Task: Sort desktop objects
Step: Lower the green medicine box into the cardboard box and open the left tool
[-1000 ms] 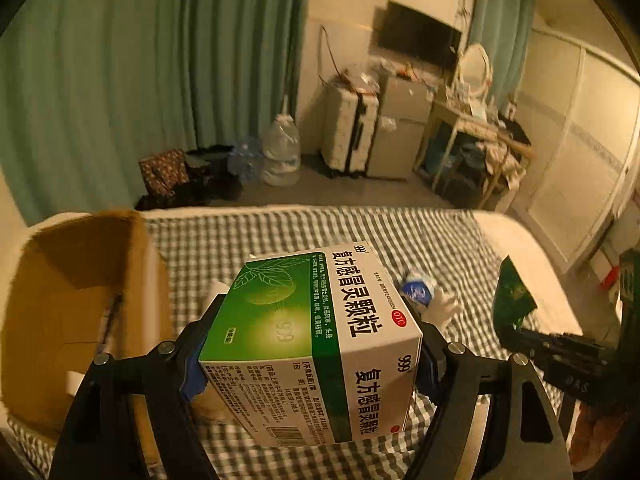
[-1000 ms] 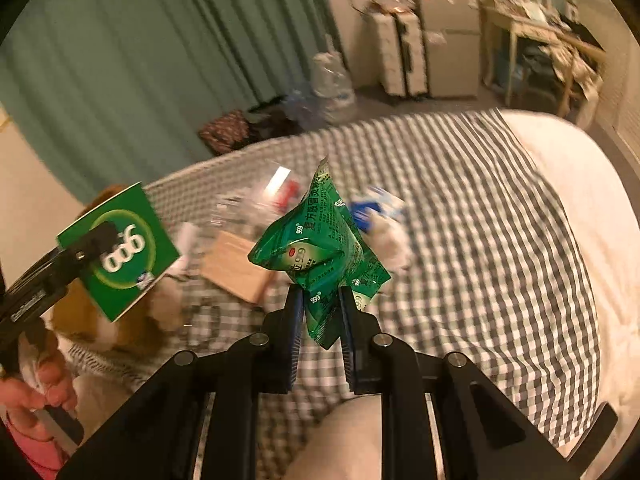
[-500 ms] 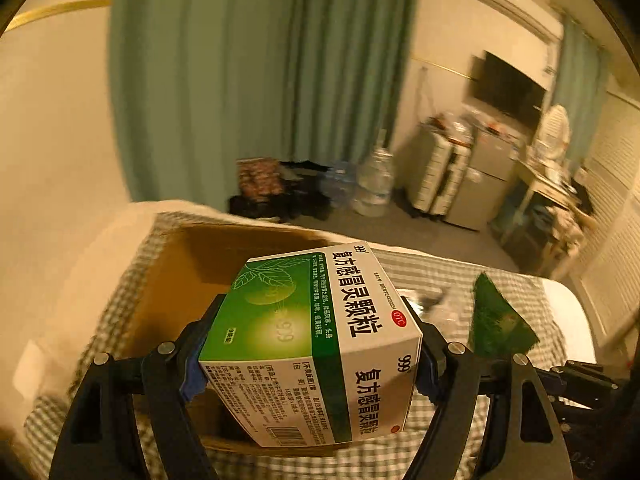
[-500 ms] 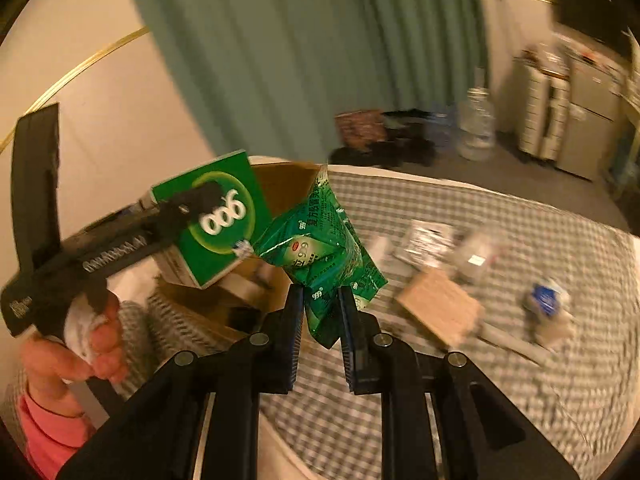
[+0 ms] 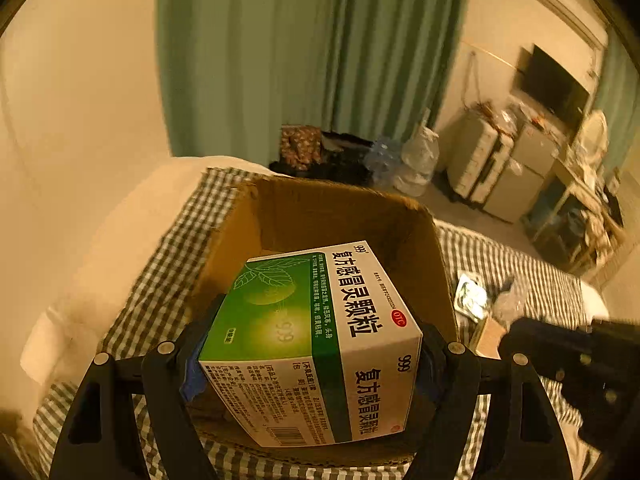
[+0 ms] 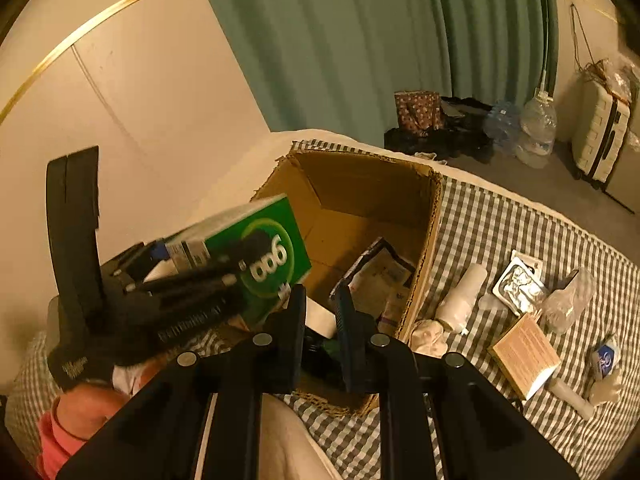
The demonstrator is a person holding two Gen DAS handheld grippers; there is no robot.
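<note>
My left gripper (image 5: 312, 344) is shut on a green and white medicine box (image 5: 320, 340) and holds it over the open cardboard box (image 5: 340, 208). In the right wrist view the medicine box (image 6: 256, 256) hangs above the near left part of the cardboard box (image 6: 428, 240). My right gripper (image 6: 320, 312) is open and empty over the box's near edge. A green packet (image 6: 330, 348) lies just below its fingers inside the box, with a flat pouch (image 6: 380, 276) further in.
On the checked cloth (image 6: 500, 220) right of the cardboard box lie a white roll (image 6: 460, 300), a foil blister pack (image 6: 518, 280), a clear bag (image 6: 568, 300), a brown carton (image 6: 524, 356) and a small blue packet (image 6: 604, 360). A wall stands on the left.
Both grippers swung left over the cardboard box. My right gripper opened and the green packet dropped from it into the box. The left gripper still holds the medicine box.
</note>
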